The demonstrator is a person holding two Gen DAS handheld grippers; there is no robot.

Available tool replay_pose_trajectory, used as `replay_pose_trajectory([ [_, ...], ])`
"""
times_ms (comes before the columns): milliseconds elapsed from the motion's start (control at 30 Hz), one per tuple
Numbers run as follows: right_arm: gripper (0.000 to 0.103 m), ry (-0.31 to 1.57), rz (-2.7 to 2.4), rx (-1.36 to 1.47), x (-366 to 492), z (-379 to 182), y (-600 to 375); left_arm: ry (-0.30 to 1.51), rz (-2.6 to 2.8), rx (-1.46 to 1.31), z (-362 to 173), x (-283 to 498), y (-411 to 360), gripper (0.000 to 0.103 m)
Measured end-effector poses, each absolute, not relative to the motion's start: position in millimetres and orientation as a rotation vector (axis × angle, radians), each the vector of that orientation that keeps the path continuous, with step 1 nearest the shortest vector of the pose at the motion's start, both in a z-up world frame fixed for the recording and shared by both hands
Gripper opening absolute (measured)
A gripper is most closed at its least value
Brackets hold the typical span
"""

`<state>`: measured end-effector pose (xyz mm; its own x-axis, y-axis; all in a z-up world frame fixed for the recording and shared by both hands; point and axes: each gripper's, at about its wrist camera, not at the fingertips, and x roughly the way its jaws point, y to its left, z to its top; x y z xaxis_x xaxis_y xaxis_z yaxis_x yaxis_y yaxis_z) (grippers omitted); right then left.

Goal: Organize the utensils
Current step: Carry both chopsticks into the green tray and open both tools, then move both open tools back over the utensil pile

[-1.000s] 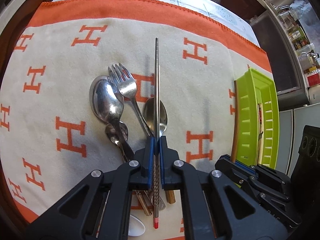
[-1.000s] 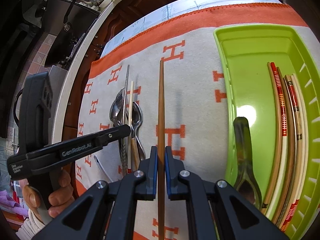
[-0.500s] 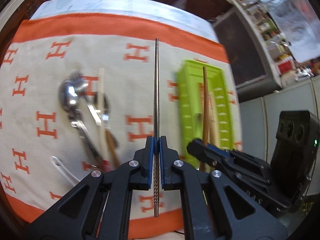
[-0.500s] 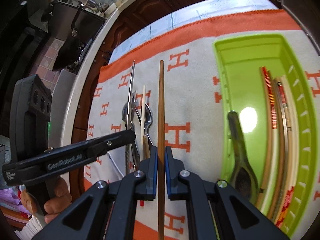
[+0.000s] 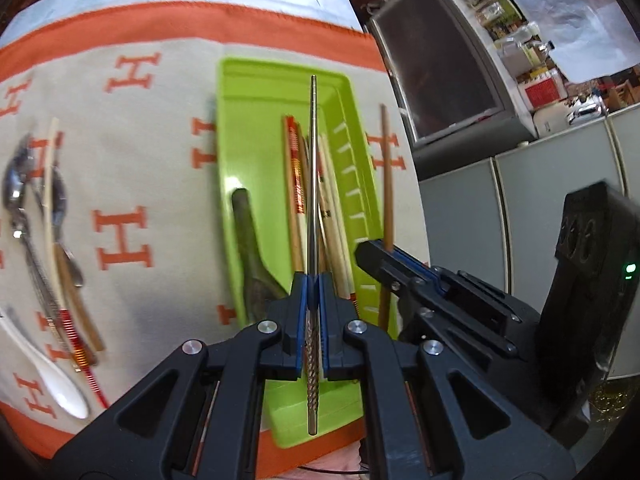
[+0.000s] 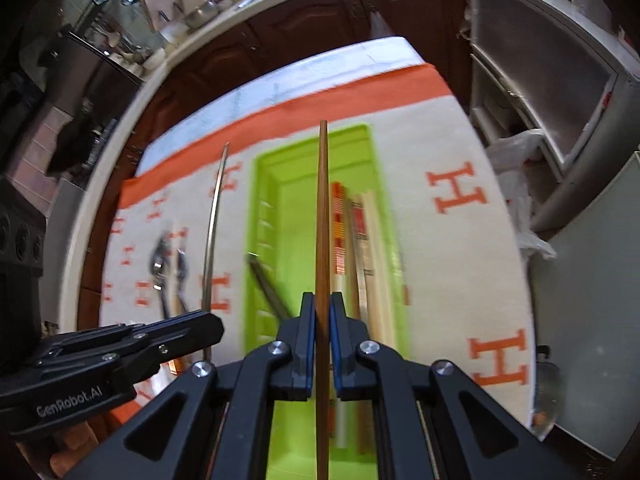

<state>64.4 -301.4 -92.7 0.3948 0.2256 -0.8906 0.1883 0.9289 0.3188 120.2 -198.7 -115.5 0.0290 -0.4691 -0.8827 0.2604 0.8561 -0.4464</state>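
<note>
Utensils are split three ways: one in each pair of tongs, several in the green tray, the rest loose on the cloth. The left tongs are clamped on a metal chopstick, which now hangs over the tray's bundle of chopsticks; a second ago it hung over the loose spoons and fork, now far to the left in that view. The right tongs are clamped on a brown wooden chopstick, and the tray, previously off to their right, now lies directly beneath it. A dark spoon lies in the tray beside the bundle. Both views are smeared with motion blur, so the patterned chopsticks merge together and cannot be counted. The left tongs' body hides the tray's near end, and the white spoon is cut off by the frame edge.
</note>
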Motion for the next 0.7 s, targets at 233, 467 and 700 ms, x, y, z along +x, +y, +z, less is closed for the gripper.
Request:
replay_pose_trajectory([
  [233, 0.008, 1.207, -0.005, 0.331, 68.2, -105.8, -311.2, 1.45, -0.564, -0.172, -133.9, 122.2, -208.2, 0.003],
  [467, 0.009, 1.177, 0.014, 0.358, 78.5, -104.6, -313.9, 1.441, -0.54, -0.171, -128.6, 121.7, -199.1, 0.007],
  [700, 0.019, 1.205, 0.01, 0.364, 89.6, -108.1, -310.5, 1.375, -0.496, -0.11, -111.6, 116.7, -177.8, 0.034],
])
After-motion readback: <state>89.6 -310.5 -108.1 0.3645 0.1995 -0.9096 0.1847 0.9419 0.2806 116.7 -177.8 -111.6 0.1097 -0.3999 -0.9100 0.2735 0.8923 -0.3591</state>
